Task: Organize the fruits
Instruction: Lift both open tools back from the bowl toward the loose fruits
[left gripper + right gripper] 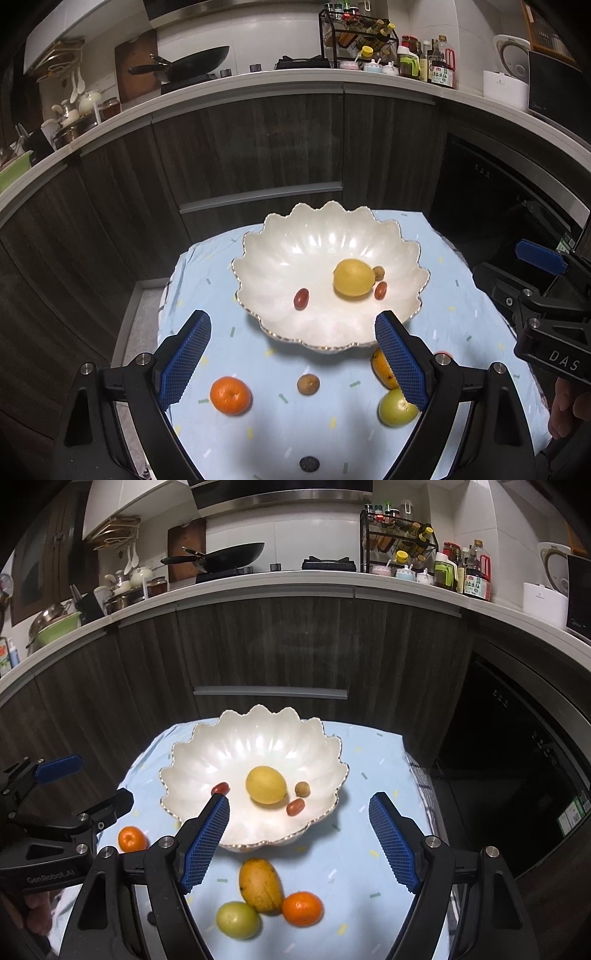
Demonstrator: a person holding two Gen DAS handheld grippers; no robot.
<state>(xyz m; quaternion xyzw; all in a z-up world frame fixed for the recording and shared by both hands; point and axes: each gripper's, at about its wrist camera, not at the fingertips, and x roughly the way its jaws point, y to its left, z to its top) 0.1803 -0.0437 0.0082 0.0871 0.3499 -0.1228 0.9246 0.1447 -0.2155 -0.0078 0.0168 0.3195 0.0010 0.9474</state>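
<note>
Above the blue tablecloth [229, 325] we hold the left gripper [293, 354] and right gripper [299, 834] tilted downward, jaws released and empty; lemon [266, 785] lies in the bowl [255, 734], kitchen counter [258, 581] behind.

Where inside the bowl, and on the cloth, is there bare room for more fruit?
The bowl's back and left are bare. The lemon and three small fruits crowd its front right. The cloth right of the bowl is bare. The mango, green fruit and orange crowd the front.
</note>
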